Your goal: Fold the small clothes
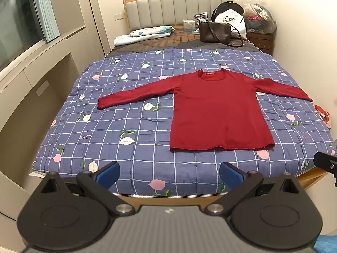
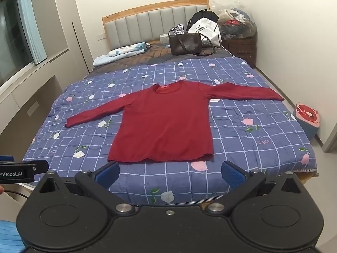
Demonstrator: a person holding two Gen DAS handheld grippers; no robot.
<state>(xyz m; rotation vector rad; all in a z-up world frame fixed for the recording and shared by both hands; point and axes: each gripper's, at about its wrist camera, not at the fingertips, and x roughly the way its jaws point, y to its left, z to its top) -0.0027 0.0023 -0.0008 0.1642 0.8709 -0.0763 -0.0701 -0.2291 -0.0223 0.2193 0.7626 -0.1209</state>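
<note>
A dark red long-sleeved top (image 1: 219, 109) (image 2: 166, 122) lies flat on the blue checked quilt (image 1: 134, 126) (image 2: 242, 139), front up, both sleeves spread out to the sides, hem toward me. My left gripper (image 1: 169, 176) hovers open above the foot of the bed, short of the hem and a little left of it, nothing between its blue pads. My right gripper (image 2: 170, 175) is likewise open and holds nothing, just in front of the hem. The edge of the other gripper shows at the side of each view.
At the head of the bed stand a brown handbag (image 1: 214, 31) (image 2: 185, 43), a white bag (image 1: 230, 21), and folded light bedding (image 1: 143, 34). A full plastic sack (image 2: 238, 24) rests on the nightstand. Cabinets (image 1: 31, 97) run along the left; a stool (image 2: 307, 120) stands on the right.
</note>
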